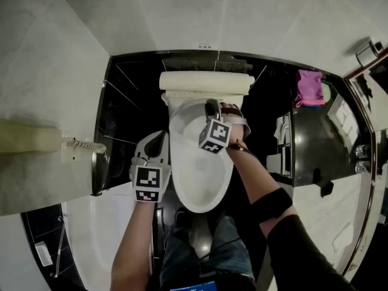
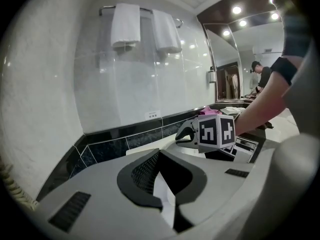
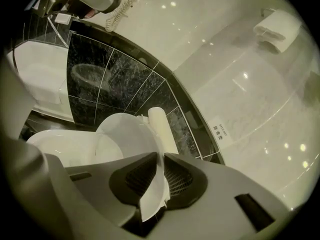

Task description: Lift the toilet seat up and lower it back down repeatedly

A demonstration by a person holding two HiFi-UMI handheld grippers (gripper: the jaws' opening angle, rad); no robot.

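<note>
The white toilet [image 1: 200, 180] stands below me, its tank [image 1: 206, 81] against the black-tiled wall. My right gripper [image 1: 213, 109] reaches over the back of the bowl. In the right gripper view its jaws [image 3: 161, 176] are shut on the thin edge of the white toilet seat [image 3: 125, 134], which stands tilted up towards the tank [image 3: 161, 129]. My left gripper [image 1: 159, 143] hovers just left of the bowl, apart from it. Its jaws [image 2: 162, 184] are shut with nothing held. The right gripper's marker cube [image 2: 217, 131] shows beyond them.
A wall phone with a coiled cord [image 1: 79, 144] hangs at the left. A pink cloth [image 1: 310, 86] and small items lie on the dark counter [image 1: 309, 144] at the right. Two white towels [image 2: 125, 24] hang on a rail above the toilet.
</note>
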